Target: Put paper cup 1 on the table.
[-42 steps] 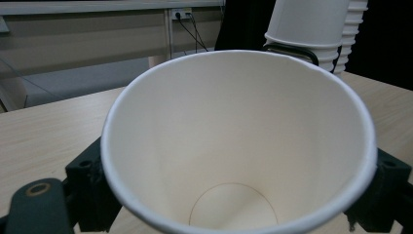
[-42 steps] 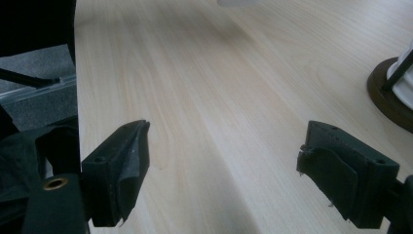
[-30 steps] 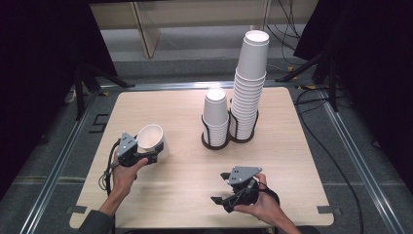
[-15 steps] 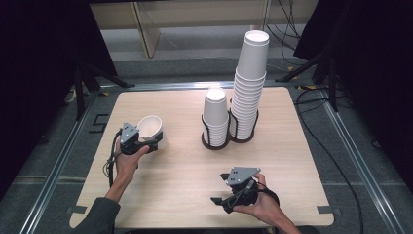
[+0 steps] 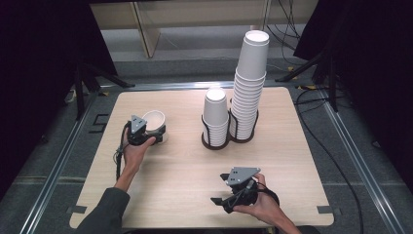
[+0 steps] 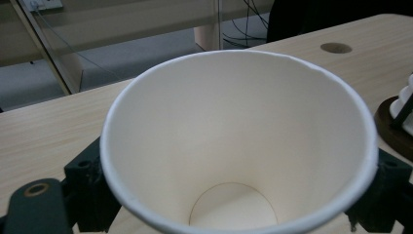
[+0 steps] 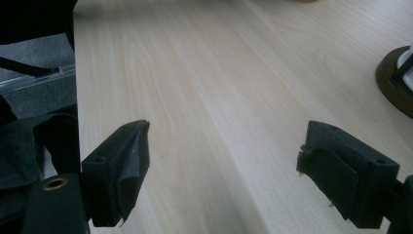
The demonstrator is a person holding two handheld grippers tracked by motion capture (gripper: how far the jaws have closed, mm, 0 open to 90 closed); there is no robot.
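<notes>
Your left gripper (image 5: 152,130) pinches a white cup (image 5: 154,119) (mouth facing its camera); your right gripper (image 5: 225,202) rests spread, empty, on the table (image 5: 185,170).

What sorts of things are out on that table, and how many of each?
Loose paper cup, clamped in the left gripper: 1
Cup stacks (short stack, tall stack): 2
Black holder with two rings: 1
Grippers, counting the right gripper: 2
Total: 6

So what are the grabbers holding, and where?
The left gripper holds a white paper cup by its sides near the base, jaws either side. The right gripper holds nothing.
</notes>
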